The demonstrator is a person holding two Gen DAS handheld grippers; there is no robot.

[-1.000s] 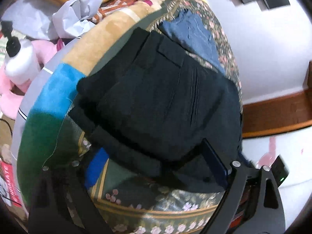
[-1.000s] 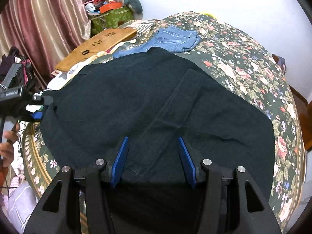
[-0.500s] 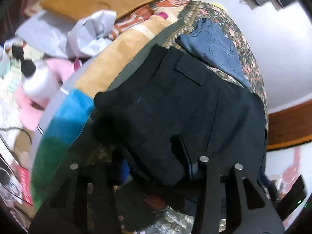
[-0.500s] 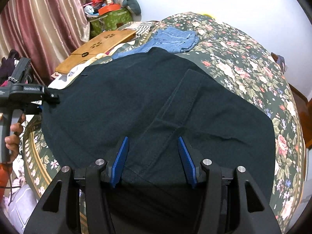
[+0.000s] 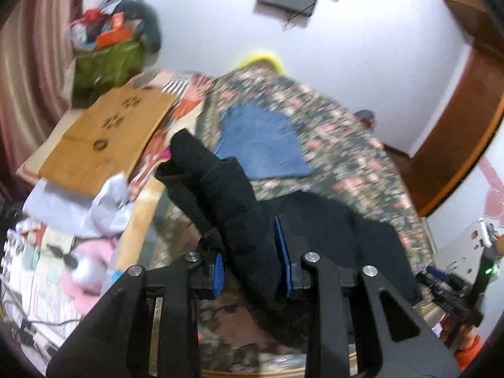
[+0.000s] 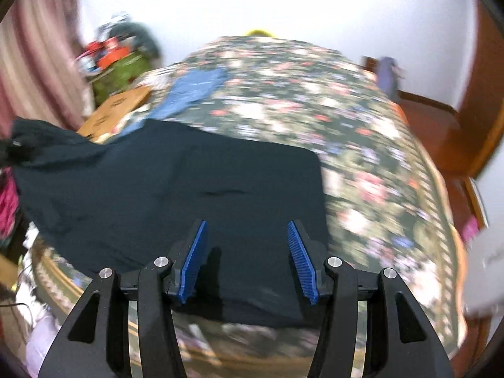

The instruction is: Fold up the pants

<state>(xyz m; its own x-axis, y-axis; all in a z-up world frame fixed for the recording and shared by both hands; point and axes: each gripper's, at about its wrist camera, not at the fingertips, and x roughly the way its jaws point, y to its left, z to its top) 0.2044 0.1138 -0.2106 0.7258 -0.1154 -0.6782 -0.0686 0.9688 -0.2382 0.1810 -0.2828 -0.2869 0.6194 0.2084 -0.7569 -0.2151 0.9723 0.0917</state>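
1. The left gripper [image 5: 252, 252] points up over the bed's left edge, its blue pads clamped on a bunched fold of the black pants [image 5: 226, 195], which rises lifted off the floral bedspread [image 5: 346, 157].
2. In the right wrist view, that lifted corner shows at far left, pulled up and away from the bed; the rest of the pants [image 6: 189, 195] lies flat on the near part of the bedspread [image 6: 362, 157].
3. The right gripper [image 6: 245, 261] hovers low over the near edge of the pants, its jaws spread wide with only flat cloth showing between them.
4. Only the left view shows a brown cardboard sheet [image 5: 104, 138] fully, with pale clothes [image 5: 78, 208] near it.
5. Folded blue jeans [image 5: 261, 145] lie farther up the bed, beyond the pants.
6. Both views are motion-blurred.
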